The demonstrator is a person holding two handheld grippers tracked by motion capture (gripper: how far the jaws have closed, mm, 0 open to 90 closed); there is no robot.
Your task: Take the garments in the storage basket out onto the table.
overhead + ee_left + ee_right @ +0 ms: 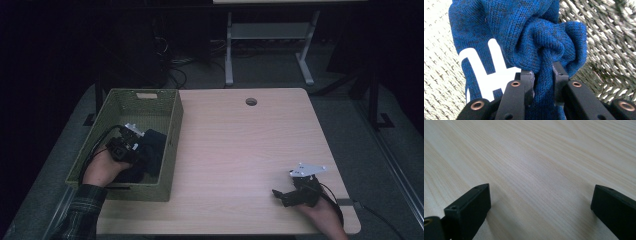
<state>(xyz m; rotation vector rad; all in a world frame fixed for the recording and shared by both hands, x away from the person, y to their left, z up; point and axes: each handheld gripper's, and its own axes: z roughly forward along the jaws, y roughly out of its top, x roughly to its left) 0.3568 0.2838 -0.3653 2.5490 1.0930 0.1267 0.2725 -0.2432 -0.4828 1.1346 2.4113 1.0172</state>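
Note:
A blue knitted garment (524,32) with a white printed mark lies bunched inside the green woven basket (145,91) at the table's left side. My left gripper (543,75) reaches down into the basket, and its jaws pinch a thick fold of the knit between the pads. From above, the garment (152,147) looks dark beside the left gripper (131,142). My right gripper (280,196) rests low over the wooden table (240,140) near its front right corner. Its jaws stand wide apart in the right gripper view (541,197), with bare wood between them.
A round cable hole (251,101) sits near the table's far edge. Beyond the table stand the white legs of another desk (229,50), with cables on the dark floor. The basket's woven walls close in around the left gripper.

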